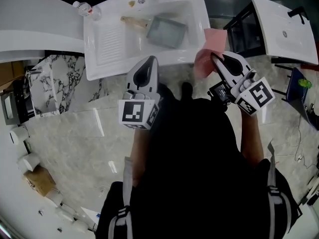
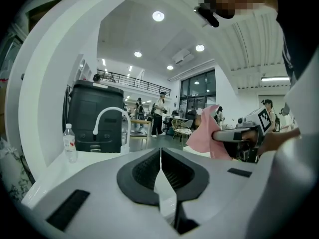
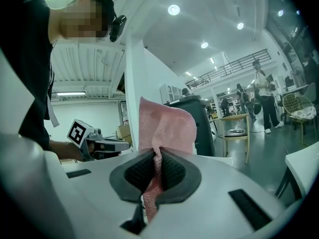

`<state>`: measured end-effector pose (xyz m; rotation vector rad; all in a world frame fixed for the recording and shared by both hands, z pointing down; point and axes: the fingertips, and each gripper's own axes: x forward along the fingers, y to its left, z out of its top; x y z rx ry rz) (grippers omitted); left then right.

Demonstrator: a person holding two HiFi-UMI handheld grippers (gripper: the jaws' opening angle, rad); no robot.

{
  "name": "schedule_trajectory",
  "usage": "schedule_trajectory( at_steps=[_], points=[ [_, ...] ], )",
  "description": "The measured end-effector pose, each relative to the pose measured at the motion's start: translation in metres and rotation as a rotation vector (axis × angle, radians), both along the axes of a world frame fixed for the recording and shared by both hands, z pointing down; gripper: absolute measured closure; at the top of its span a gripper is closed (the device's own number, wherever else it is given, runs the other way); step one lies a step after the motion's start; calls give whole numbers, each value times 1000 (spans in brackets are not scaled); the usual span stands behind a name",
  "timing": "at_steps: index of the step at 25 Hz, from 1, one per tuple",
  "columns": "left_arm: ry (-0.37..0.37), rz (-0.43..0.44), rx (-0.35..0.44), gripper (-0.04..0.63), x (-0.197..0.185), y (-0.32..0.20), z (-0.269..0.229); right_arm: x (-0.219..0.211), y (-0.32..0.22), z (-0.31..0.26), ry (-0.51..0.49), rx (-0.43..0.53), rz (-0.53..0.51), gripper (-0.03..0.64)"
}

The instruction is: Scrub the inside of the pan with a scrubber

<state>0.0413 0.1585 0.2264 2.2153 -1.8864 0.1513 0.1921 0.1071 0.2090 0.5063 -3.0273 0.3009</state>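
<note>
Our right gripper (image 1: 214, 58) has its fingers pinched on the pink scrubber (image 1: 205, 51), our left gripper (image 1: 151, 59) is closed on nothing, and the pan (image 1: 167, 31) lies far ahead in the sink (image 1: 107, 44), so we should press the scrubber flat inside it.

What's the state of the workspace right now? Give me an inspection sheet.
Surface: white sink unit, with a ribbed drainboard and a basin.
Job's things: grey pan lies in the basin; pink scrubber is held up, away from the pan.
Clutter: wooden-handled tool beside the pan; water bottle on the unit's corner.
Grippers: left gripper shut, empty; right gripper shut on the pink scrubber; both short of the basin.
Cables: what looks like a thin cable on the floor at right.
Surroundings: second sink unit at right; people in the hall beyond.
</note>
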Motion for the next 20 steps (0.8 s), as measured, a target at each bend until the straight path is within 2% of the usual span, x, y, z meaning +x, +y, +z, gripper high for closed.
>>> schedule_trajectory(
  at_steps=[14,20],
  points=[
    [-8,29,-20,555,6,-1,3,1,0,6,10,-6,-18,594],
    [-8,28,-13,555,9,-3,2,-2,2,5,28,22,-41,594]
  ],
)
